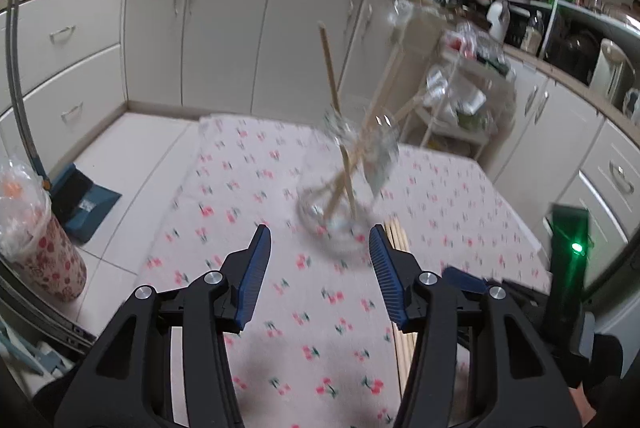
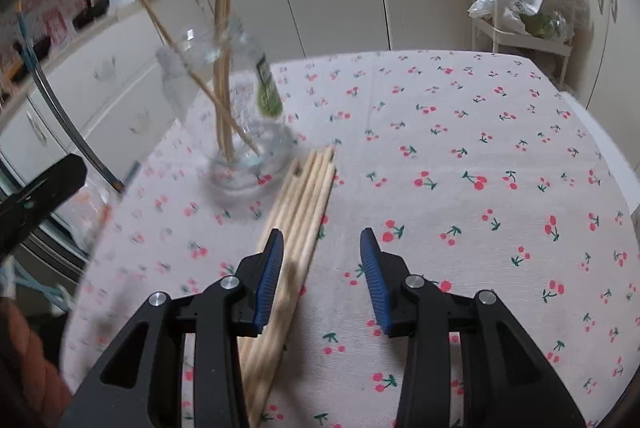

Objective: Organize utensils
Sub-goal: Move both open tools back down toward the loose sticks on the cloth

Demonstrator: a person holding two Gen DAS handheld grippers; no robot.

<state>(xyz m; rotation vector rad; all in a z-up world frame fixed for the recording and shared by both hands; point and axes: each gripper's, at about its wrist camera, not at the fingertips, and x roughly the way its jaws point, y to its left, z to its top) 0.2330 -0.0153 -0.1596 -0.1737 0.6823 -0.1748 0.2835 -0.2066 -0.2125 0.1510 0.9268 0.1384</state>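
A clear glass jar (image 1: 340, 196) stands on the cherry-print tablecloth (image 1: 248, 188) with a few wooden chopsticks (image 1: 334, 100) upright in it. It also shows in the right wrist view (image 2: 248, 132), blurred, with its chopsticks (image 2: 222, 68). A bundle of loose wooden chopsticks (image 2: 296, 228) lies flat on the cloth beside the jar; its ends show in the left wrist view (image 1: 396, 232). My left gripper (image 1: 320, 268) is open and empty, just short of the jar. My right gripper (image 2: 322, 268) is open and empty, low over the cloth with its left finger above the bundle.
A patterned cup with a plastic bag (image 1: 36, 240) stands at the table's left edge. A white cart with bags (image 2: 520, 12) is beyond the far right corner. Cream cabinets (image 1: 224, 40) line the back. A black device with a green light (image 1: 570, 268) is at the right.
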